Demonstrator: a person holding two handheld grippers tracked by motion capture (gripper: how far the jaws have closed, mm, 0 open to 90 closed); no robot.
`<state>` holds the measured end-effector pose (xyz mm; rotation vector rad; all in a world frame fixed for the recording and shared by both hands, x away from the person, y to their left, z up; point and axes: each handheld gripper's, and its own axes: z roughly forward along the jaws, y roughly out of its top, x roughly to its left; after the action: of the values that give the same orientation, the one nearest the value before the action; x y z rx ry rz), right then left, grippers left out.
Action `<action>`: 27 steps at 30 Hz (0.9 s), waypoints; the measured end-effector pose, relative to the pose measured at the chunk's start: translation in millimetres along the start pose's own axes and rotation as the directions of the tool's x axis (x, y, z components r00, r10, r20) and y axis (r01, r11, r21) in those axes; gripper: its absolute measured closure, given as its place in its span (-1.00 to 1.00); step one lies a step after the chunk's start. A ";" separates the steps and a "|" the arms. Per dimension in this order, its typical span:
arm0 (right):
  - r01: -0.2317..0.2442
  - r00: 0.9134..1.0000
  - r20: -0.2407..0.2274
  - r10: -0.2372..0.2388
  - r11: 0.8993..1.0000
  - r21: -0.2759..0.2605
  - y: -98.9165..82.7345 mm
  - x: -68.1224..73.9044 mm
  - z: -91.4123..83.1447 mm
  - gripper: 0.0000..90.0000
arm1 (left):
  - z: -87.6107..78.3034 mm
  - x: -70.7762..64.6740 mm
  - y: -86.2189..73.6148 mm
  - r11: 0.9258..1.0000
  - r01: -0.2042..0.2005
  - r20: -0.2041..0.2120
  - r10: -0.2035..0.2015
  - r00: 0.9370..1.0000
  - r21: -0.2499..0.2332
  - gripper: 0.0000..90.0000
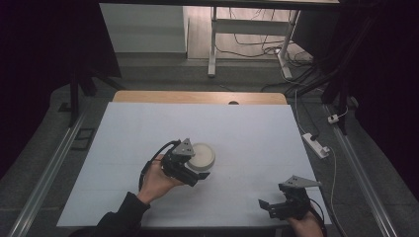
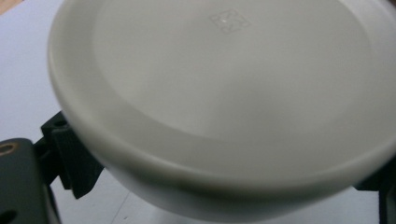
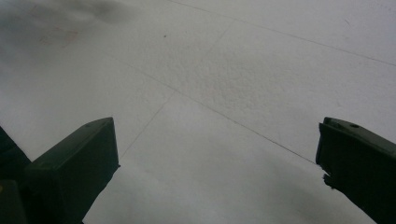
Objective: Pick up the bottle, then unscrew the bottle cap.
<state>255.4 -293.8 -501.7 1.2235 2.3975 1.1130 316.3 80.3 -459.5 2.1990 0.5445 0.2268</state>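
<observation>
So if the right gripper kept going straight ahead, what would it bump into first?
Probably just the flat white table cover. The right gripper tilts down at it with its jaws wide apart and nothing between them.

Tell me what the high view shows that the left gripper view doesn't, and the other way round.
High view: the whole white table sheet, both hands, the right tool open near the front edge, a power strip on the floor. Left gripper view: a small embossed square mark on the white round container, with black jaws at both its sides. Both: the container at the left tool, on the white sheet.
</observation>
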 end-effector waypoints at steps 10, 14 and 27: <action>0.003 1.000 0.001 -0.003 1.000 -0.001 -0.1 0.5 -0.5 -1.00 | 3.7 -4.9 -0.2 1.000 -0.012 0.010 0.012 1.000 0.002 -0.84; 0.017 1.000 0.001 -0.017 1.000 -0.005 0.2 2.0 -0.9 -1.00 | 3.4 -3.4 -1.6 1.000 -0.011 0.009 0.011 1.000 0.000 -0.84; 0.058 0.998 0.005 -0.057 0.995 -0.077 6.5 8.8 -7.5 -1.00 | 0.3 -3.9 -2.3 1.000 -0.016 0.005 0.016 1.000 -0.013 -0.84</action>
<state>249.9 -288.7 -490.8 1.1236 2.3495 1.1739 312.3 79.6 -461.4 2.1911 0.5211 0.2333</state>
